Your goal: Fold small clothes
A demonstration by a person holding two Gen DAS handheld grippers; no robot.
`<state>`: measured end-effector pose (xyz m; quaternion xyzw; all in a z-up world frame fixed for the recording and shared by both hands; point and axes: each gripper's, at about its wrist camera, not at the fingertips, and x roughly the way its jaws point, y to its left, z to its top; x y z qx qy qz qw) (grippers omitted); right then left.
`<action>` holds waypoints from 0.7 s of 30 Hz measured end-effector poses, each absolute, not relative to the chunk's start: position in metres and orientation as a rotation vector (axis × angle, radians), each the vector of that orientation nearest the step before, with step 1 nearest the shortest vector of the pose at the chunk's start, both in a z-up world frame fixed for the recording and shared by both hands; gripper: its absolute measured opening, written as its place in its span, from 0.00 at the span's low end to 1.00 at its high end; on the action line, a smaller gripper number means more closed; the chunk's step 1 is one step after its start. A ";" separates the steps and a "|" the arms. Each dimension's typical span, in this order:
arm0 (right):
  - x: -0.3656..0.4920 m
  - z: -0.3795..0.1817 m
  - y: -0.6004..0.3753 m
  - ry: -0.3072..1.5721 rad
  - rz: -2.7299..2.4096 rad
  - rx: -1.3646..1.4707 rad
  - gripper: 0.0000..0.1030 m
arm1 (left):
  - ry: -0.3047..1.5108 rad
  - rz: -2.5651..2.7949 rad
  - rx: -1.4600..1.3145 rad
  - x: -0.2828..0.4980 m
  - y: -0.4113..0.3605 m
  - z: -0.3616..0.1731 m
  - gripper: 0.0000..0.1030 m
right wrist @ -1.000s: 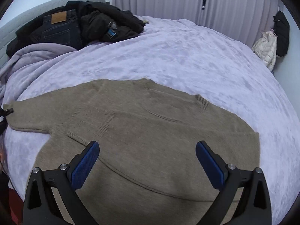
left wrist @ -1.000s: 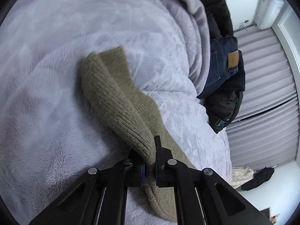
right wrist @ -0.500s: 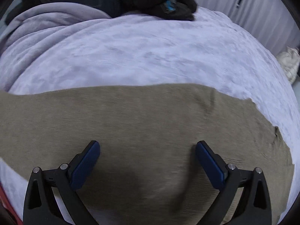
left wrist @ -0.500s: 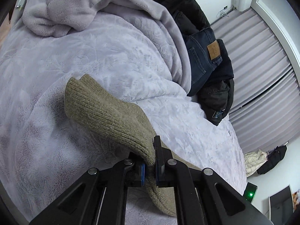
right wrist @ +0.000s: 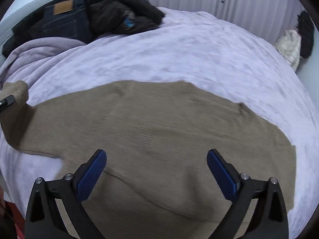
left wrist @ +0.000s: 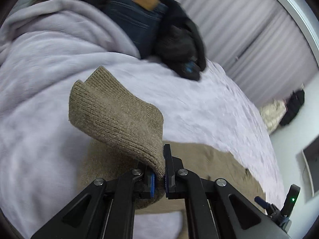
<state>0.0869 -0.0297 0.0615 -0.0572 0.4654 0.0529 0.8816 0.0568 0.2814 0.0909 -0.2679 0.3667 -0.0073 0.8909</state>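
Lavender bedding [right wrist: 199, 45] is covered near its front edge by a tan knit sweater [right wrist: 159, 139], spread flat. One sleeve cuff [left wrist: 115, 115] is pinched and lifted off the bedding by the left gripper [left wrist: 159, 179]. Above the sweater's body, the right gripper [right wrist: 156, 171] is held wide apart, clasping nothing. Dark jeans [right wrist: 63, 23] are piled beyond the sweater.

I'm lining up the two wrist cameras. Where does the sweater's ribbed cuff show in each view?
Left wrist view: the ribbed cuff fills the centre, lifted off the bed, pinched in the left hand-held gripper.
Right wrist view: the ribbed cuff is small at the far left edge.
Shared landmark: the jeans with their tan patch, at the top.
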 end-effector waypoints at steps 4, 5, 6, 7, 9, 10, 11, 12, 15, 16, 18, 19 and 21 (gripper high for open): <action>0.071 0.063 -0.116 0.965 -0.034 -0.044 0.98 | 0.815 -0.121 -0.444 0.078 0.182 0.103 0.07; 0.066 0.064 -0.133 0.962 -0.054 -0.022 0.98 | 0.825 -0.162 -0.411 0.078 0.149 0.106 0.07; 0.061 0.064 -0.147 0.959 -0.064 -0.005 0.98 | 0.830 -0.194 -0.380 0.077 0.124 0.109 0.07; 0.054 0.065 -0.161 0.955 -0.072 0.007 0.98 | 0.834 -0.223 -0.347 0.076 0.097 0.111 0.07; 0.042 0.065 -0.180 0.942 -0.089 0.010 0.98 | 0.855 -0.297 -0.280 0.073 0.037 0.112 0.07; 0.037 0.065 -0.189 0.935 -0.099 0.004 0.98 | 0.870 -0.320 -0.250 0.071 0.011 0.109 0.07; 0.032 0.064 -0.197 0.932 -0.108 -0.004 0.98 | 0.892 -0.338 -0.218 0.071 -0.017 0.104 0.07; 0.029 0.062 -0.203 0.933 -0.119 -0.009 0.98 | 0.914 -0.353 -0.198 0.071 -0.037 0.098 0.07; 0.022 0.052 -0.226 0.956 -0.138 0.011 0.98 | 0.977 -0.380 -0.138 0.068 -0.090 0.074 0.07; 0.020 0.049 -0.234 0.961 -0.136 0.032 0.98 | 0.989 -0.383 -0.125 0.066 -0.099 0.068 0.07; 0.016 0.045 -0.246 0.960 -0.115 0.065 0.98 | 1.015 -0.404 -0.100 0.064 -0.116 0.057 0.07; 0.014 0.044 -0.249 0.957 -0.108 0.070 0.98 | 1.020 -0.405 -0.079 0.062 -0.123 0.053 0.07; 0.011 0.042 -0.256 0.949 -0.097 0.083 0.98 | 1.042 -0.406 -0.047 0.065 -0.130 0.043 0.07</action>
